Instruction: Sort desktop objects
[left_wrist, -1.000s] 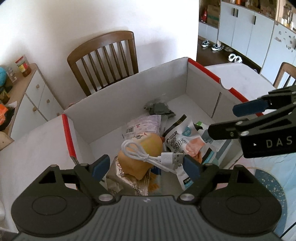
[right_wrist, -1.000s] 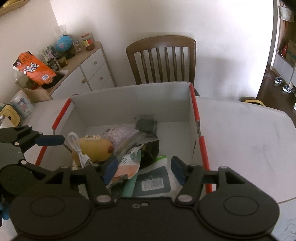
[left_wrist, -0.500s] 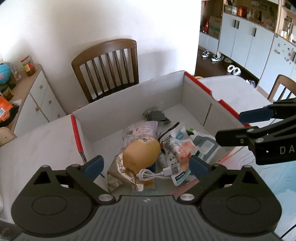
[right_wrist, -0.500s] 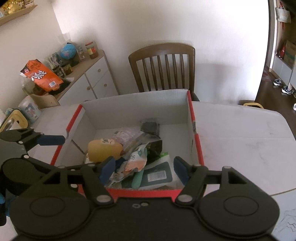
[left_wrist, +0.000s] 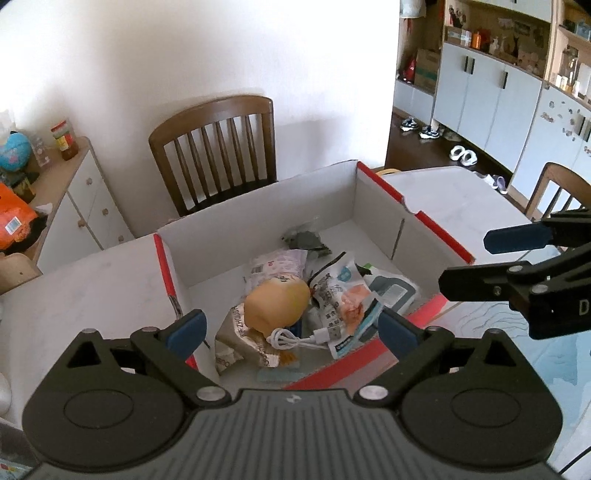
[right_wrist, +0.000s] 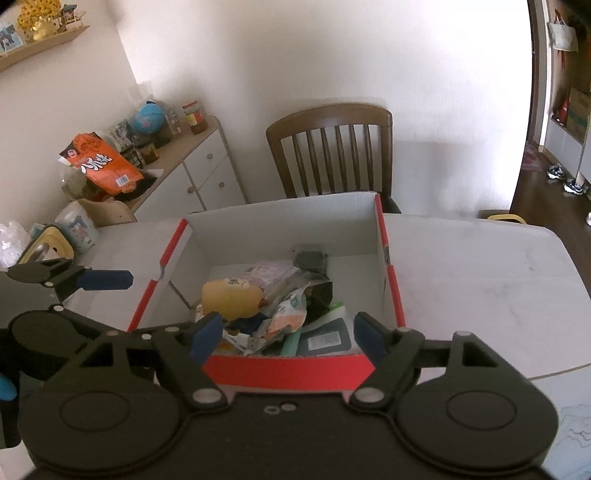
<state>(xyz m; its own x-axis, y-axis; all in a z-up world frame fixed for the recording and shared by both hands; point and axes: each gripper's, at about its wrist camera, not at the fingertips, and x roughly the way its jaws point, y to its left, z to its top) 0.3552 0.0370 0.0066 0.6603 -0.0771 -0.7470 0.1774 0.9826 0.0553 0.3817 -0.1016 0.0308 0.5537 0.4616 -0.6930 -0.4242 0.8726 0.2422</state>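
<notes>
At the bottom of the frame, the left gripper (left_wrist: 291, 326) has its fingers spread wide and empty; the right gripper's (right_wrist: 288, 332) fingers are opening, empty too. Above them, mid-frame on the table (right_wrist: 480, 266), sits the box (left_wrist: 266, 218) holding the yellow toy (left_wrist: 275, 301), white cable (left_wrist: 295, 338) and packets.

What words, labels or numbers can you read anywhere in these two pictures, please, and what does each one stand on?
"D": a white letter on the right tongs' black body, cut off at the picture's edge.
Large white Chinese characters on the orange snack bag on the sideboard: too blurred to read with certainty.
Print and barcodes on the white snack packet, the pink packet and the dark grey pack in the box: too small to read.
</notes>
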